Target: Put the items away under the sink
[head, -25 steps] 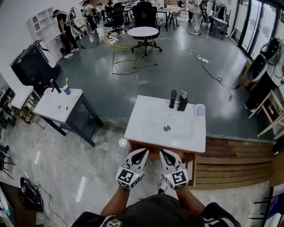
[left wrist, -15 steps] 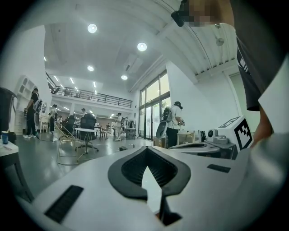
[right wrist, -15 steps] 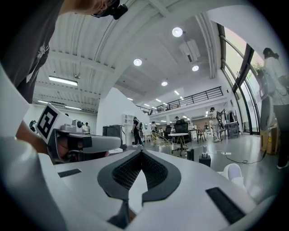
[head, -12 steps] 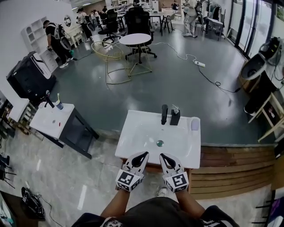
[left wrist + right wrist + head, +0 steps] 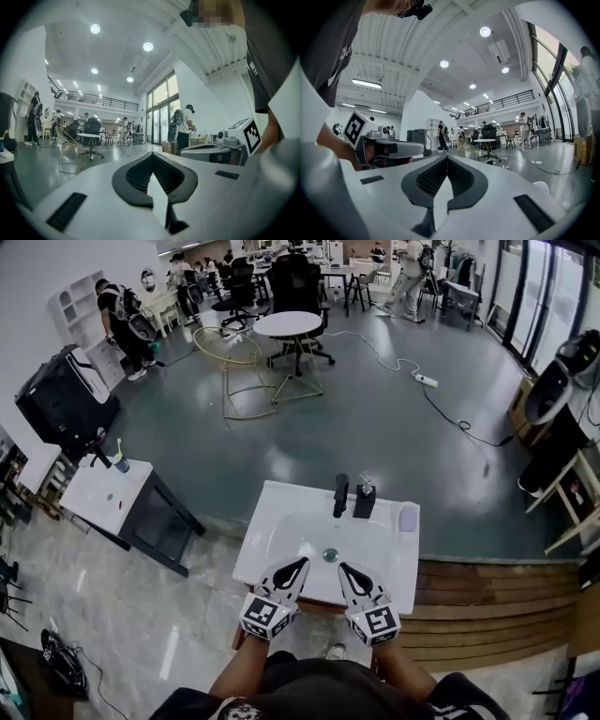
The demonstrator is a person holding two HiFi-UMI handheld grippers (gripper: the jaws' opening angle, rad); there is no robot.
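Note:
A white sink [image 5: 272, 532] on a wooden cabinet stands just in front of me in the head view. At its back are a black faucet [image 5: 340, 495], a dark soap dispenser [image 5: 364, 502] and a white cup [image 5: 407, 517]. My left gripper [image 5: 301, 562] and right gripper [image 5: 342, 568] hover side by side over the sink's front edge. Both are shut with nothing between the jaws. The left gripper [image 5: 152, 154] and the right gripper [image 5: 446, 157] point level across the room in their own views. The space under the sink is hidden.
A small white table [image 5: 101, 495] with a cup stands to the left, and a black case [image 5: 61, 399] beyond it. Wooden steps [image 5: 492, 601] run along the right. Farther off are a round table [image 5: 289, 324], a wire chair [image 5: 236, 354], a floor cable and several people.
The sink has slid closer and leftward in the head view, so its front edge now lies under the gripper tips. Both grippers stay shut and side by side.

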